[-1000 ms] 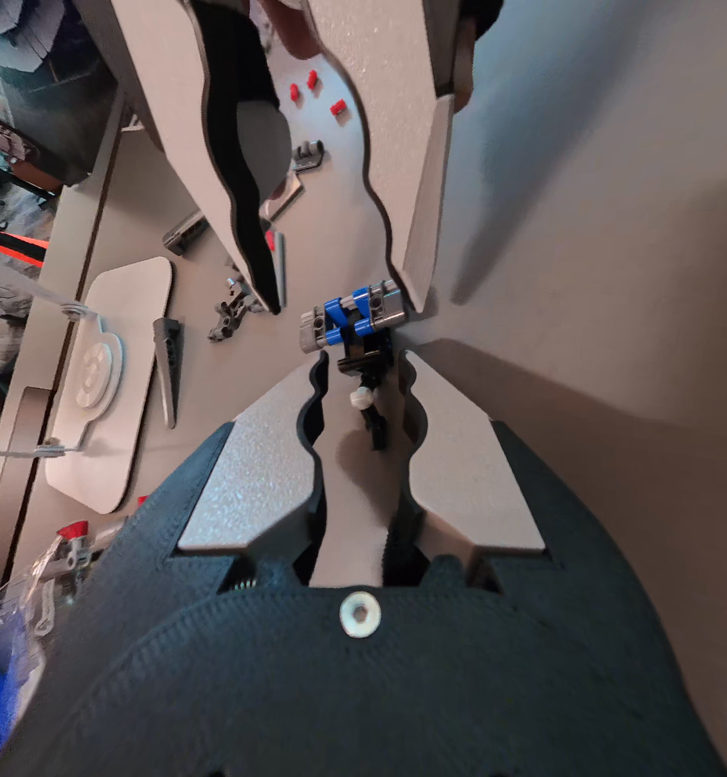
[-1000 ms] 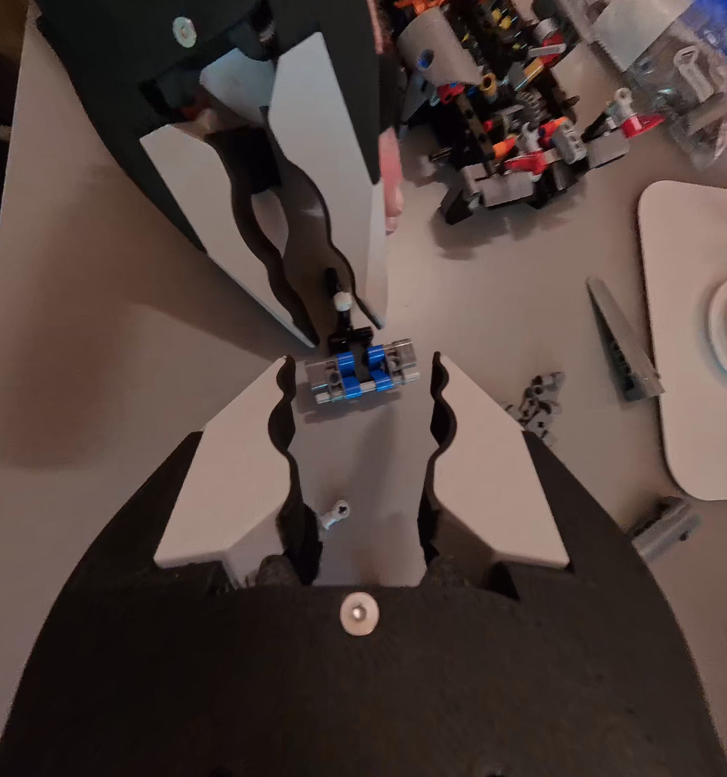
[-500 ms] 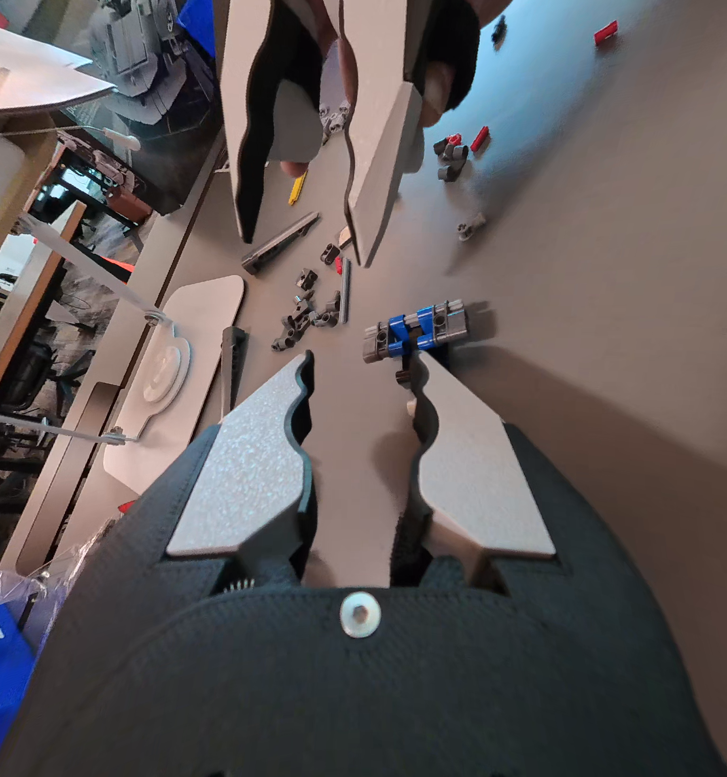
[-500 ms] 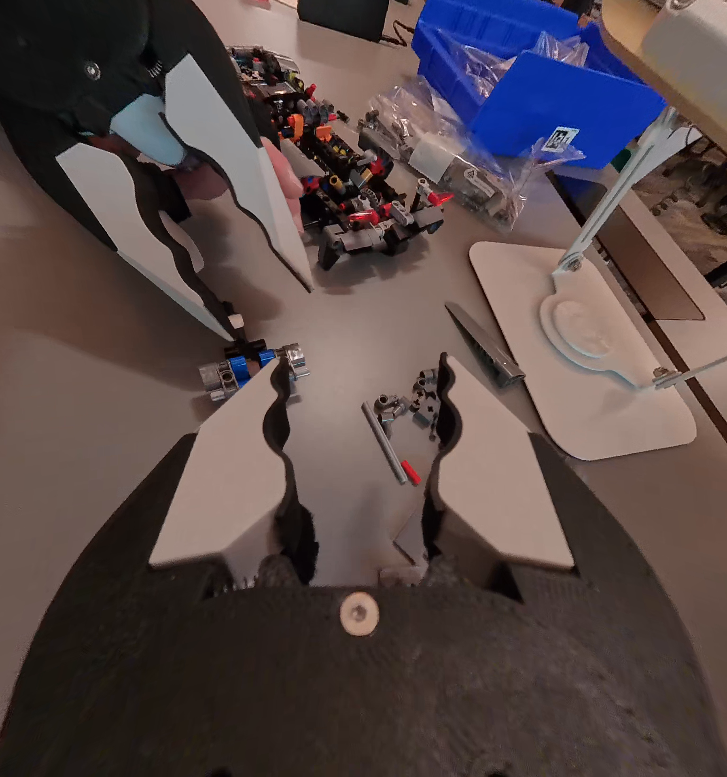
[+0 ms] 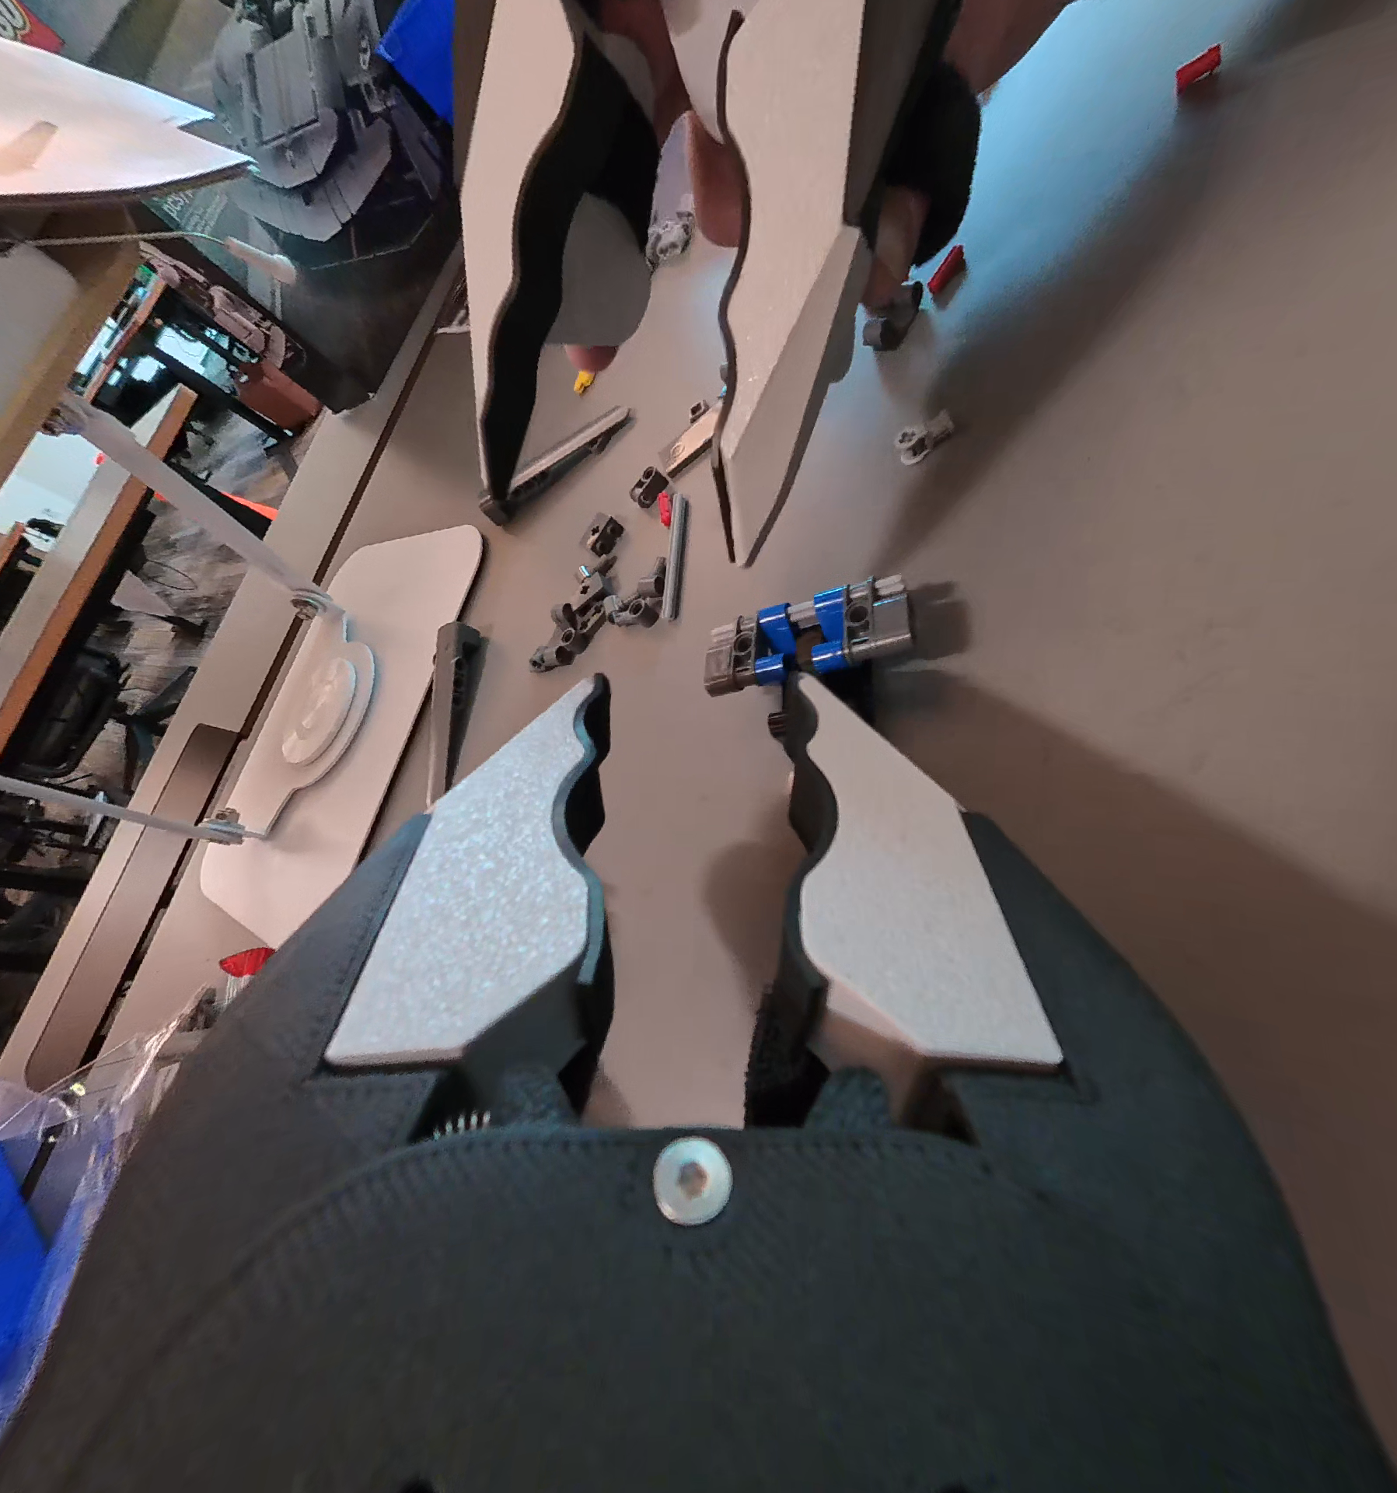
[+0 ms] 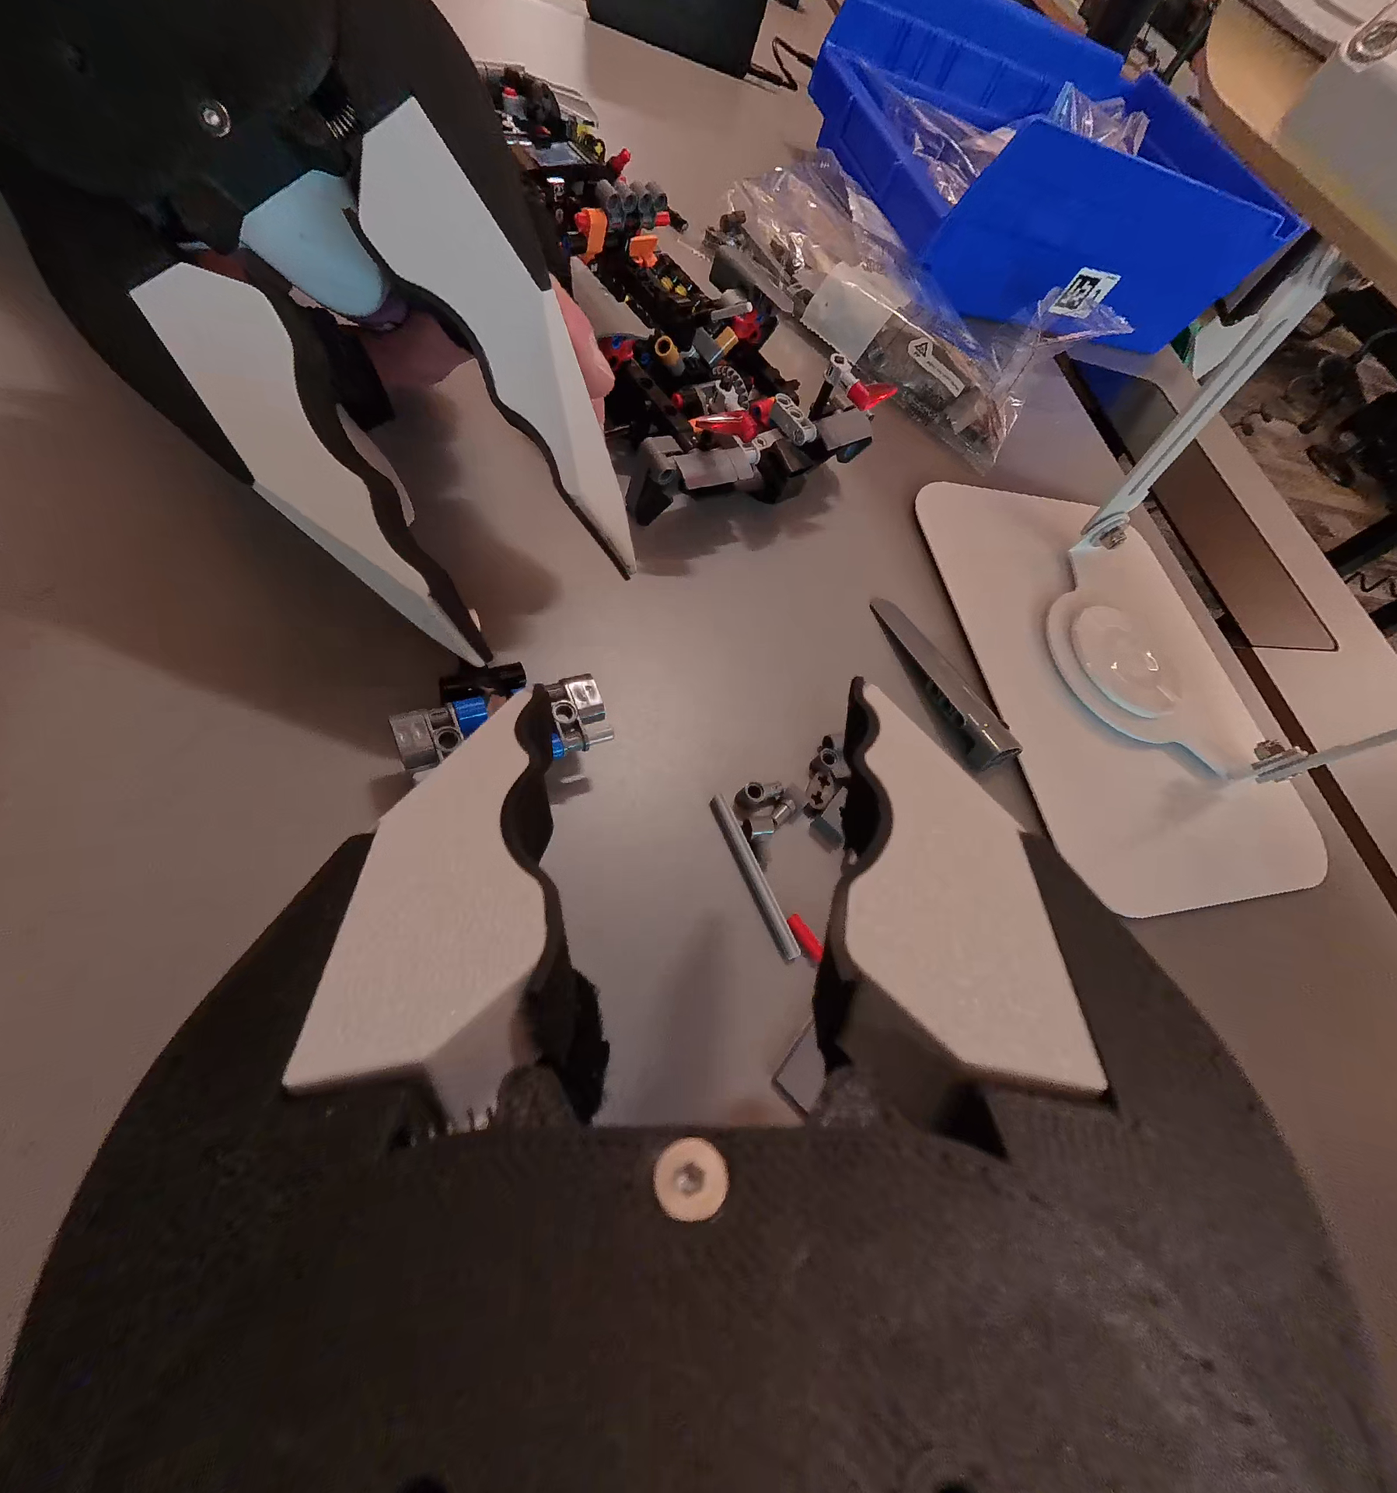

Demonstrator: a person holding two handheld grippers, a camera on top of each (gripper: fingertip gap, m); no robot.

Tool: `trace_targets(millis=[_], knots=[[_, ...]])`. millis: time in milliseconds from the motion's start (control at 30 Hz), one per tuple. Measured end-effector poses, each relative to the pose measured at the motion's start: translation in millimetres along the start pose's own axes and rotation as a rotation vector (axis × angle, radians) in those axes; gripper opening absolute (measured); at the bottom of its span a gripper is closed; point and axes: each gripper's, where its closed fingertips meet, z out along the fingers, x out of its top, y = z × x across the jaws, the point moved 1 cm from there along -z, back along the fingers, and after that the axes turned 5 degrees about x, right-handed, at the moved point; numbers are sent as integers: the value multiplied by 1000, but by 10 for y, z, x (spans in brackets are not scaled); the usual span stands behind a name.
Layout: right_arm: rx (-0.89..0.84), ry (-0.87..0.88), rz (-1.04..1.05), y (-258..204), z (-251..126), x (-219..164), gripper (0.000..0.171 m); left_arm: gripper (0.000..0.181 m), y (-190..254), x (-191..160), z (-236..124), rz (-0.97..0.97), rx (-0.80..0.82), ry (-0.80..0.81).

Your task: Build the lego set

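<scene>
The desk (image 6: 194, 808) is the biggest thing here, with the half-built car model (image 6: 679, 380) sitting at its far side, well beyond the little blue-and-grey sub-build (image 6: 501, 719). I'll use that sub-build as the anchor for everything.

Both sets of tongs are spread open and holding nothing. The left tongs (image 5: 695, 711) have one tip right at the sub-build's black end, maybe touching it, hard to say. The right tongs (image 6: 691, 703) hang just beside it, over the loose bits: a grey axle (image 6: 751, 876), a tiny red pin (image 6: 804, 937) and some dark connectors (image 6: 767, 804).

My guess is the next job is picking one of those small bits. I'd come down square over a single piece, close slowly, and keep clear of the sub-build so it doesn't get knocked sideways.
</scene>
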Motion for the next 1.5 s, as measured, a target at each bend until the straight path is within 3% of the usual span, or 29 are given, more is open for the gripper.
trace_targets(millis=[233, 533, 767, 1500], knots=[[-11, 5, -5, 12, -26, 15, 68, 37, -28, -10, -13, -10, 4, 5], [-16, 60, -12, 4, -112, 103, 44, 19, -28, 38, -34, 11, 27, 31], [0, 37, 42, 18, -36, -4, 53, 14, -70, 7, -30, -1, 39, 29], [9, 24, 27, -21, -9, -46, 54, 8, -67, 20, -20, -25, 40, 43]])
